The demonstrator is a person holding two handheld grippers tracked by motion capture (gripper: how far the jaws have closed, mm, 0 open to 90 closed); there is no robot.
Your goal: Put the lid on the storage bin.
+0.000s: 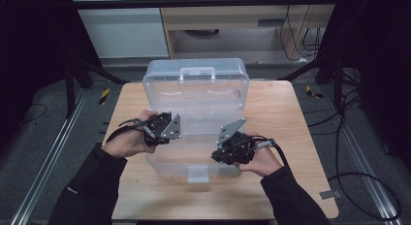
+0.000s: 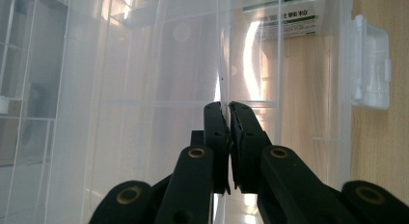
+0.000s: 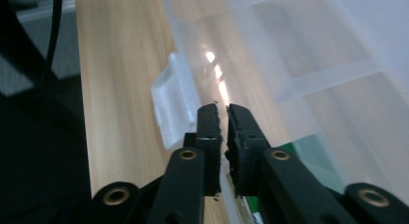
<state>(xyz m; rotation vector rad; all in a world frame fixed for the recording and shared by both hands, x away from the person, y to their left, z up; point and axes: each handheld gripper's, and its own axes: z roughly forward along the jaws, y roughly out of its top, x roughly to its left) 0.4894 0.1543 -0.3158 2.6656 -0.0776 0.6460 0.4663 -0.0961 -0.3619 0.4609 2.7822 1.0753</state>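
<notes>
A clear plastic compartment box (image 1: 156,163) lies open on the wooden table (image 1: 271,118), its lid (image 1: 196,87) standing upright at the back. My left gripper (image 1: 177,133) is over the box's left side. In the left gripper view its jaws (image 2: 226,110) are shut on a thin clear wall of the box (image 2: 144,103). My right gripper (image 1: 216,159) is at the front right of the box. In the right gripper view it (image 3: 223,110) is shut on the box's front rim (image 3: 219,84), just short of the white latch (image 3: 173,101).
The latch (image 1: 197,174) hangs at the box's front edge, and it shows again at the right of the left gripper view (image 2: 370,64). A green and white label (image 2: 288,15) sits on the box. Cables (image 1: 358,186) lie on the floor to the right of the table.
</notes>
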